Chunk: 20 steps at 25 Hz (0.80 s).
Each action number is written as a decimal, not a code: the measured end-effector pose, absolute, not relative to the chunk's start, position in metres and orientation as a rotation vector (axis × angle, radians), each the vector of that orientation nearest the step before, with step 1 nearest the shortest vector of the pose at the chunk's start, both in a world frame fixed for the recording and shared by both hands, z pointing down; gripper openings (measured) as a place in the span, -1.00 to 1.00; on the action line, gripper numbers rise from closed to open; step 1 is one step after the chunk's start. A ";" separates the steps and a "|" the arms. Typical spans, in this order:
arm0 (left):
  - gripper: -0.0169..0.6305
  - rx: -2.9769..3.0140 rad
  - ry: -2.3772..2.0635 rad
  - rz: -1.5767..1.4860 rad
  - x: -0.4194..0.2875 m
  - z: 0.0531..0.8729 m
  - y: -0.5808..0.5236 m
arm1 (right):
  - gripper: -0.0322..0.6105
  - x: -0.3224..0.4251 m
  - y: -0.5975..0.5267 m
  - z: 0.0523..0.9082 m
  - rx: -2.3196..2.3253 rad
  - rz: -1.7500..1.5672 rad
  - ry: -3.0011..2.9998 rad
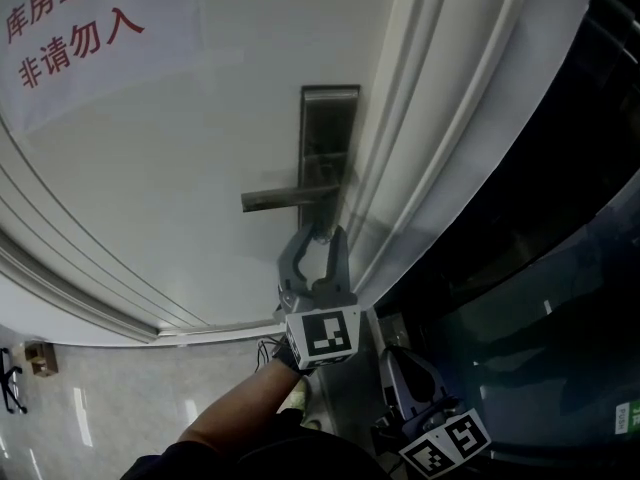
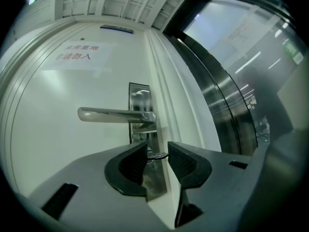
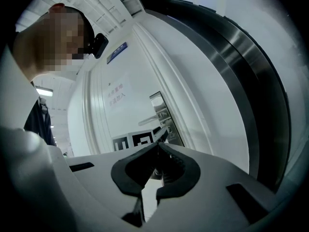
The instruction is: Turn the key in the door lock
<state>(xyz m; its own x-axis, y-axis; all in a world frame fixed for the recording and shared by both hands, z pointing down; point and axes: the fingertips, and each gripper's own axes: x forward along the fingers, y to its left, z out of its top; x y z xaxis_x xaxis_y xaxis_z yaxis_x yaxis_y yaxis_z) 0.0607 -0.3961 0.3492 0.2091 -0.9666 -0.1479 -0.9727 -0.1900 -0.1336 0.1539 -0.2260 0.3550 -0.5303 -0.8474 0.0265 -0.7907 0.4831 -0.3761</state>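
A steel lock plate (image 1: 328,133) with a lever handle (image 1: 290,198) is fixed near the white door's right edge. In the left gripper view a small key (image 2: 158,154) sticks out of the plate below the handle (image 2: 116,114). My left gripper (image 1: 322,240) is raised to that spot and stands open (image 2: 157,157), one jaw on each side of the key. Whether a pad touches the key I cannot tell. My right gripper (image 1: 400,370) hangs low on the right, away from the door. Its jaws are shut (image 3: 157,148) with nothing between them.
A paper sign (image 1: 70,28) with red characters is stuck on the door's upper left. White frame moulding (image 1: 430,148) runs beside the lock, and a dark glass panel (image 1: 540,268) lies to its right. Pale tiled floor (image 1: 100,408) shows at the bottom left.
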 end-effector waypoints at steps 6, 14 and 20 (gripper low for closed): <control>-0.54 -2.282 1.870 0.041 0.061 0.353 -0.403 | -0.86 0.156 -0.230 0.358 -1.434 -0.535 2.560; -0.54 -2.256 1.873 0.021 0.060 0.355 -0.412 | -0.86 0.159 -0.232 0.359 -1.440 -0.538 2.556; -0.54 -2.250 1.868 0.003 0.064 0.355 -0.418 | -0.86 0.159 -0.234 0.361 -1.446 -0.543 2.554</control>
